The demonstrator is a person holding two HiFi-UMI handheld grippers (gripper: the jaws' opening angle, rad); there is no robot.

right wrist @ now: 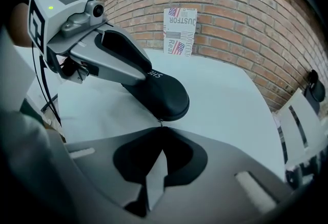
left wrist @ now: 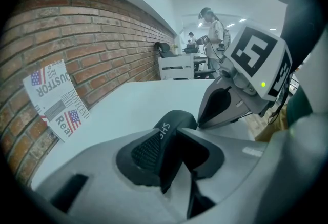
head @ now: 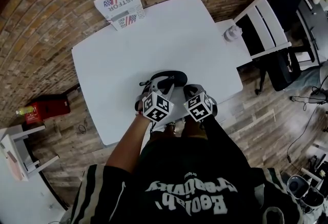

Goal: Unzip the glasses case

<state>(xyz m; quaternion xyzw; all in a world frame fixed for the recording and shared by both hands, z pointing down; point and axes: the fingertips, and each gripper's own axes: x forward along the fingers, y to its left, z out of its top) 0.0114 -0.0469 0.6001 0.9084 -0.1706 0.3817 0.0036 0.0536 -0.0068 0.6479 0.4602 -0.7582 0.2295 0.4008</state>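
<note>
A black glasses case (head: 167,77) lies near the front edge of the white table (head: 123,59). My left gripper (left wrist: 171,133) is shut on one end of the case (left wrist: 165,130), which is wedged between its jaws. The right gripper view shows that left gripper (right wrist: 120,59) holding the case (right wrist: 164,96) from the left. My right gripper (right wrist: 161,128) is shut, with the small metal zipper pull (right wrist: 160,123) pinched at its jaw tips, right at the case's near edge. In the head view both marker cubes sit side by side just in front of the case.
A printed card with flags (head: 120,5) leans on the brick wall behind the table. A white chair (head: 264,25) stands at the right, and a small white object (head: 231,33) rests at the table's corner. A red item (head: 48,106) lies on the floor to the left. People (left wrist: 212,38) stand far off.
</note>
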